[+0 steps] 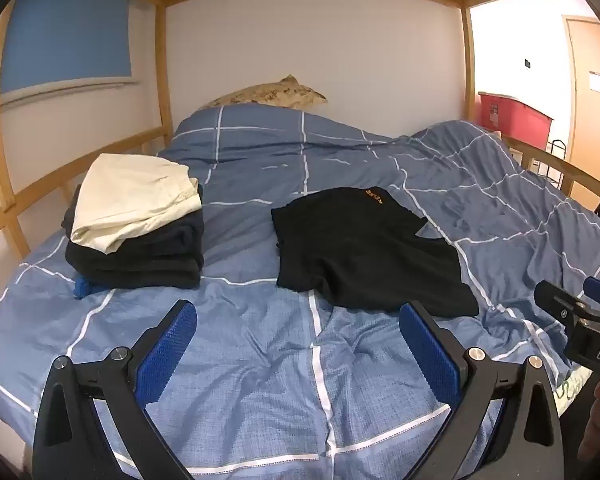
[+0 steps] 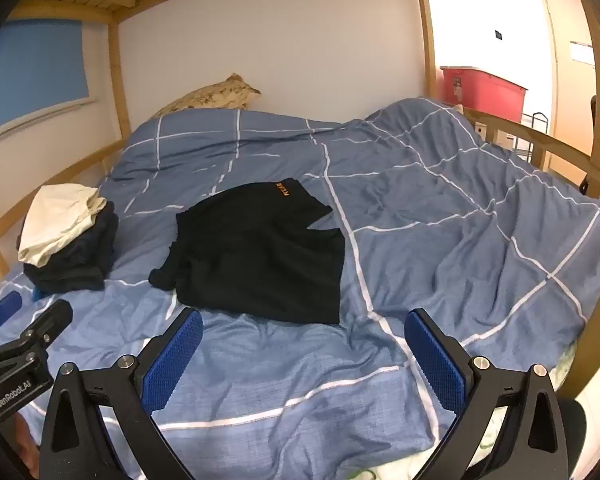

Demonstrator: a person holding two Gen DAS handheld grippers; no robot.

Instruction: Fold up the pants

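Pants (image 1: 364, 248), black with a small orange mark near the waistband, lie folded on the blue checked duvet (image 1: 260, 380), ahead of both tongs and touched by neither. From the left wrist view they sit just beyond the right finger of the left gripper (image 1: 298, 344), their near hem close to that fingertip. From the right wrist view the same pants (image 2: 260, 248) lie ahead of the right gripper (image 2: 304, 350), slightly toward its left finger, with a strip of wrinkled duvet (image 2: 300, 380) between hem and fingertips.

Both tongs are spread wide, blue ribbed pads facing each other with nothing but bedding between them. They hover side by side over the near edge of the bed; each camera catches the other tong at the edge of its frame.

Farther off to the left of the left gripper stands a stack of folded clothes (image 1: 140, 248), dark garments with a cream piece (image 1: 132, 204) on top and a bit of blue cloth poking out underneath. The stack (image 2: 72, 252) is well apart from the pants.

Beyond everything, a patterned pillow (image 1: 268, 94) rests against the white wall, under the wooden bunk frame (image 1: 162, 64). Past the right side of the bed a red storage bin (image 2: 484, 88) sits near a door.
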